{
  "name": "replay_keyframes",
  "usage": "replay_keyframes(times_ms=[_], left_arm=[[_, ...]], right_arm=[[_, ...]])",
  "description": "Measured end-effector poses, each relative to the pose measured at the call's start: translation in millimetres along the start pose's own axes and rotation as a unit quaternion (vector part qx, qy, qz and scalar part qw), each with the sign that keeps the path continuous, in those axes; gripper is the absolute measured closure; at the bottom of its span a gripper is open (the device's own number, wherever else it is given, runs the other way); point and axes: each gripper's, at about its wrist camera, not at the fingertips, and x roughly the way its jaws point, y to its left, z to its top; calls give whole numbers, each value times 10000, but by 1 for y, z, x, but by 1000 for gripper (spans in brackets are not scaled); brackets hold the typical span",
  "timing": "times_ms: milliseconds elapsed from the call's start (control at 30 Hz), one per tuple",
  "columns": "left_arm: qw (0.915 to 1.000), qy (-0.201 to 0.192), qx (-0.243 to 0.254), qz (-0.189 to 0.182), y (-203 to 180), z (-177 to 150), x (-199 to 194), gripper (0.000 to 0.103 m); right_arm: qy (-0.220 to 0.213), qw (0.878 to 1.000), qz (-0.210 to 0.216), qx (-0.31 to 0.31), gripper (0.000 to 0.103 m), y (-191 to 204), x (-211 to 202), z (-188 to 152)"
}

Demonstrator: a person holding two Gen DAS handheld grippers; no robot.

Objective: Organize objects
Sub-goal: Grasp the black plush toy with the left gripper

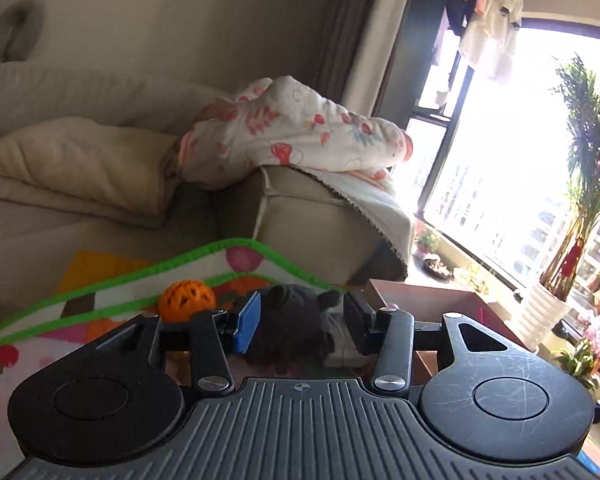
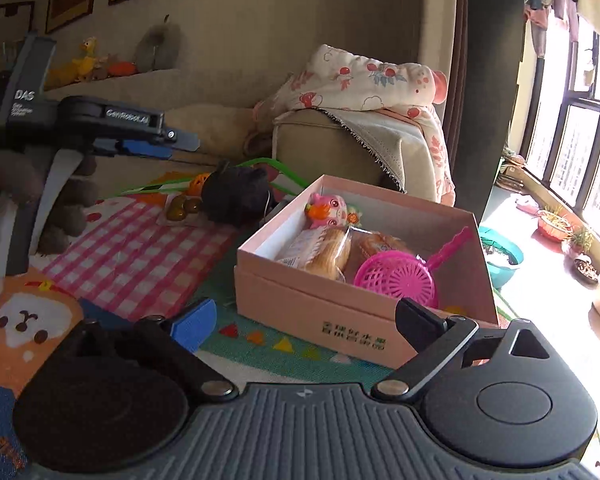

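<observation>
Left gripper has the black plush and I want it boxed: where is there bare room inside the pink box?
Inside the pink box, bare floor shows along the far wall and far right corner, behind the pink strainer. The left and middle are crowded: pink toy and wrapped breads. The black plush sits beyond the box's left corner.

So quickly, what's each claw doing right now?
Left gripper: closed on the dark fuzzy toy.
Right gripper: open, holding nothing, near the pink box.

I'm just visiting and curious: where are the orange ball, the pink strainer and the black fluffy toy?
orange ball point(image 1: 187, 301), left wrist view, front face.
pink strainer point(image 2: 396, 278), right wrist view, basket.
black fluffy toy point(image 2: 236, 196), right wrist view, body.
</observation>
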Motion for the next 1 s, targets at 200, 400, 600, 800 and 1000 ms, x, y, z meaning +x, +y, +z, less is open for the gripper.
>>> replay_keyframes(times_ms=[200, 400, 600, 800, 1000], left_arm=[[9940, 578, 891, 257, 6, 9, 70, 52], [9830, 1021, 1512, -181, -5, 4, 101, 35], [9588, 1409, 2451, 268, -22, -21, 123, 15], [9864, 1337, 938, 194, -2, -18, 100, 23], [9966, 812, 10, -167, 2, -56, 5, 24]], right_arm=[[150, 9993, 122, 322, 3, 0, 4, -33], [153, 9979, 333, 534, 0, -7, 5, -34], [187, 9975, 362, 577, 0, -8, 6, -34], [295, 9969, 320, 652, 0, -11, 10, -34], [546, 9958, 276, 679, 0, -11, 19, -33]])
